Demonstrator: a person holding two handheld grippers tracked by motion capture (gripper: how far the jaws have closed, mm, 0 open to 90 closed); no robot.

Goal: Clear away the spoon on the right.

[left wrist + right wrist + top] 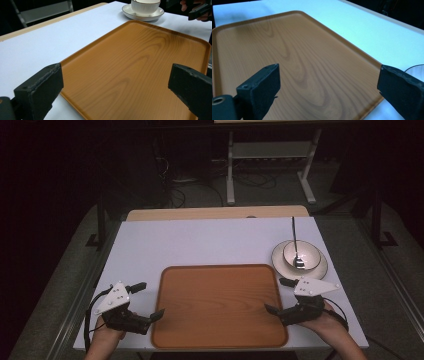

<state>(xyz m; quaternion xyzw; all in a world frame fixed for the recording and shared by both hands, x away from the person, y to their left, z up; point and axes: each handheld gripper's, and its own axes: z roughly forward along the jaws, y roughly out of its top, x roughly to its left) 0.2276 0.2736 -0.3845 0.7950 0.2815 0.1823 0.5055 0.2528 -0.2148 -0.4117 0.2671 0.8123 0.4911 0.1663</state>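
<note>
the left gripper (148, 299) sits at the near left of the table (210, 240), its jaws spread wide with nothing between them. one jaw reaches out over the white tabletop and the other lies at the left rim of the tray (220, 330); whether it touches the rim cannot be told. in the left gripper view the gripper (115, 85) looks across the bare wood-grain tray (140, 62) from that side, jaws far apart.

the right gripper (281, 296) mirrors it at the near right, jaws also wide and holding nothing, one jaw at the tray's right rim and the other out beside the plate (321, 267). in the right gripper view the gripper (329, 82) has the tray (294, 60) spread between its two black jaws.

count: two grippers, each in one hand, each with a grey three-cornered plate on top. one brown tray, lying flat in the middle of the near half of the table, with nothing on it. one white plate at the right, just beyond the tray's far right corner, with one bowl (310, 252) on it and one spoon (295, 245) standing in the bowl, handle pointing away. the plate (143, 15) and bowl (145, 5) show again at the top of the left gripper view.

no readable writing or labels can be made out.
</note>
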